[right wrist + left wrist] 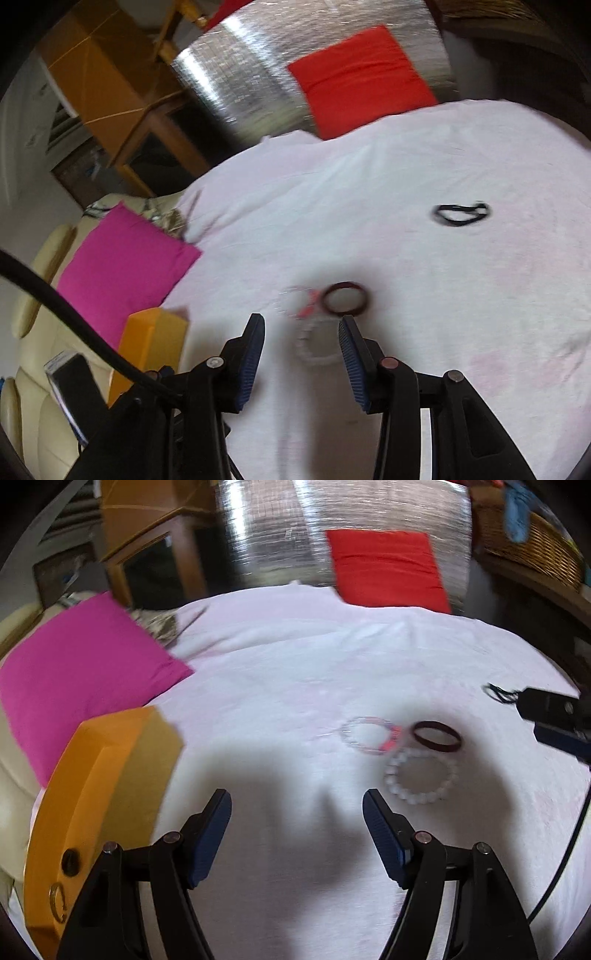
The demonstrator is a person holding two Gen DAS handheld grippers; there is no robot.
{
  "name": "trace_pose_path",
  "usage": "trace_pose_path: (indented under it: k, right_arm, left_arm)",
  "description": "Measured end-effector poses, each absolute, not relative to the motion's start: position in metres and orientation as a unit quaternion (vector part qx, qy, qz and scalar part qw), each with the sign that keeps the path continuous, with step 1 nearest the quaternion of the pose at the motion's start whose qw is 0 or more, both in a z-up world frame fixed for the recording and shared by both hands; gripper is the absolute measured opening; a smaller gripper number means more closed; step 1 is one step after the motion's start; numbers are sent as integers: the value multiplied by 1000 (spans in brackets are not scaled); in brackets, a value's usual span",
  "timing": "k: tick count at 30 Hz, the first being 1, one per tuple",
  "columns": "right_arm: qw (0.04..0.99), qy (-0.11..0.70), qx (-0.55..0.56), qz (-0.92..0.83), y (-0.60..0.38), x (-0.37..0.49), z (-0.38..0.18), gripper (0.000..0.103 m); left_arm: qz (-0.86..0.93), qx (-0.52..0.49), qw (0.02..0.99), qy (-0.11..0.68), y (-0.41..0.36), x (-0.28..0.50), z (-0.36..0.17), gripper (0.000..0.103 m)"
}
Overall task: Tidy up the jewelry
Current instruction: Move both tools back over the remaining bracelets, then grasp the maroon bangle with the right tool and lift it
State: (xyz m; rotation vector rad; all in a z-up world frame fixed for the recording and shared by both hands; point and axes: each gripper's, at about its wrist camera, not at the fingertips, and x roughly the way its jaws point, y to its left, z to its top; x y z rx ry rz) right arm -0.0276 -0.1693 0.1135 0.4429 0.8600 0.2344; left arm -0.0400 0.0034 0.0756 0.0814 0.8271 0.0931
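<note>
Clearly, we see both grippers, left (297,806) and right (301,332), spread apart and empty; motion blur smears the bead bracelet (314,343) and pink bracelet (301,301).

White-sheeted bed (295,657), wooden cabinet (147,554)

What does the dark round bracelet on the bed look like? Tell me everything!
The dark bracelet is a plain closed band, deep maroon to nearly black, smooth like rubber or plastic, without beads. It lies flat on the white sheet, empty in the middle. A pale multicolored bead bracelet sits right beside it, and a white bead bracelet lies just below; blur hides whether they touch. Neither the left gripper nor the right gripper holds it; both hang open near it.
</note>
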Motion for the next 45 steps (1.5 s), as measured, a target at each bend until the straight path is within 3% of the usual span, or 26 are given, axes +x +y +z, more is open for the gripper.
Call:
trace_pose_path:
  k: [14,33,37,43,45]
  right_arm:
    - [864,421,269,60,-247,-26,106,45]
    - [814,476,312,114,-201,8,76,45]
    - [784,502,348,106,-201,27,52,36]
    - [749,520,402,88,-203,48,23,35]
    - [746,519,409,85,-200,52,18,25]
  left_arm:
    - [82,21,900,428,21,-26,58,76]
    - [54,-1,902,429,31,-32,65,76]
    - [57,-6,901,429,39,-32,65,76]
    - [62,-6,899,434,44,-30,62,76]
    - [58,1,899,435,42,-30,60,76]
